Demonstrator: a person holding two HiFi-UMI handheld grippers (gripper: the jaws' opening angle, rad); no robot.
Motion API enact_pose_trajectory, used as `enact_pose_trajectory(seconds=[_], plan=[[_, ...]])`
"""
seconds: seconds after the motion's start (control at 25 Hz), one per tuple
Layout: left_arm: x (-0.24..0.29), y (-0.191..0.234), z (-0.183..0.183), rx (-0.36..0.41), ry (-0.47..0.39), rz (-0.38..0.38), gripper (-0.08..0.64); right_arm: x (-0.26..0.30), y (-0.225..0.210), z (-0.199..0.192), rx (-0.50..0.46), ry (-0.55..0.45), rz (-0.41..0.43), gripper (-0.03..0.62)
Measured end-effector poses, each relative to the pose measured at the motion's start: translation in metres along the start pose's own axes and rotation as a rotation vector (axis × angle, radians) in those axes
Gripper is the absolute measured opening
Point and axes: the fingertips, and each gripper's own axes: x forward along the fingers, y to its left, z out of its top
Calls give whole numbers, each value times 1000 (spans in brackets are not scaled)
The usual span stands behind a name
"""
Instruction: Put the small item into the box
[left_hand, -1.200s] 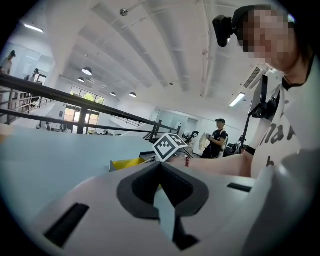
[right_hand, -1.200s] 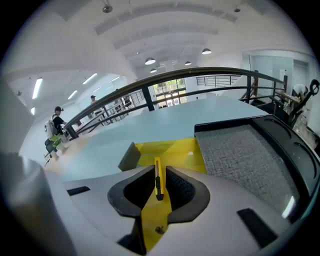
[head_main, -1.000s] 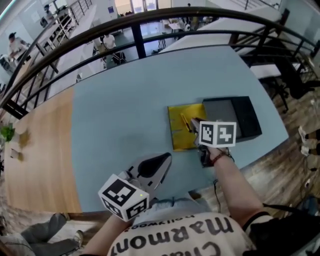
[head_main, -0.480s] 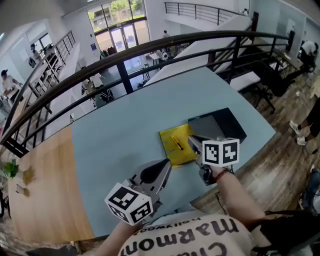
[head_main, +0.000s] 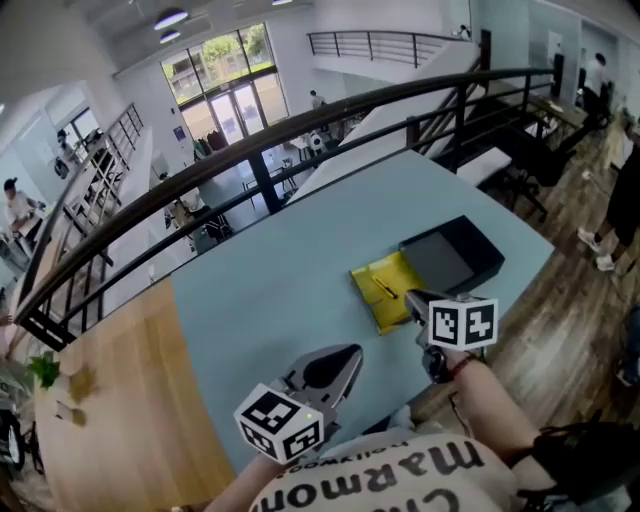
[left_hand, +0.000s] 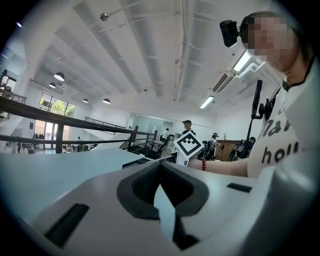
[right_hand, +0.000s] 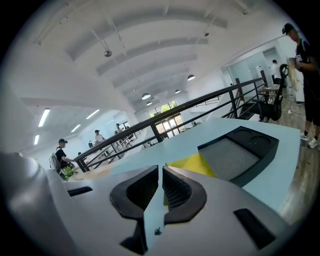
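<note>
Our right gripper (head_main: 412, 297) has just been closing its jaws. They now stand all but together with nothing between them, and the tips show over the near edge of a yellow pad (head_main: 378, 312). Our left gripper (head_main: 352, 354) is clenched on nothing as well. We hold it over the pale blue table (head_main: 270, 290) near its front edge, well apart from the pad. The small item (head_main: 383, 289), a thin dark stick, lies on the yellow pad, outside the box. The black box (head_main: 478, 243), with its grey inlay, sits open right against the pad's far side. Beyond the table runs a dark railing (head_main: 263, 183).
</note>
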Motion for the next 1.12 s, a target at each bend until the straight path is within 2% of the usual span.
enact_pose_trajectory(seconds=[0.32,0.52,0.76,1.12], plan=[[-56,-11,0,26,7,-67,2,-28,44,-55,31,21,-52,44],[-89,-11,0,36,17,-84,2,-39,60,-82,43,20,-98,40],[-113,-8,-10,30,24,-98,2,-44,73,-101,64,17,-128,38],[-130,3,-16,7,2,-100,2,-41,79,-107,21,29,-167,38]])
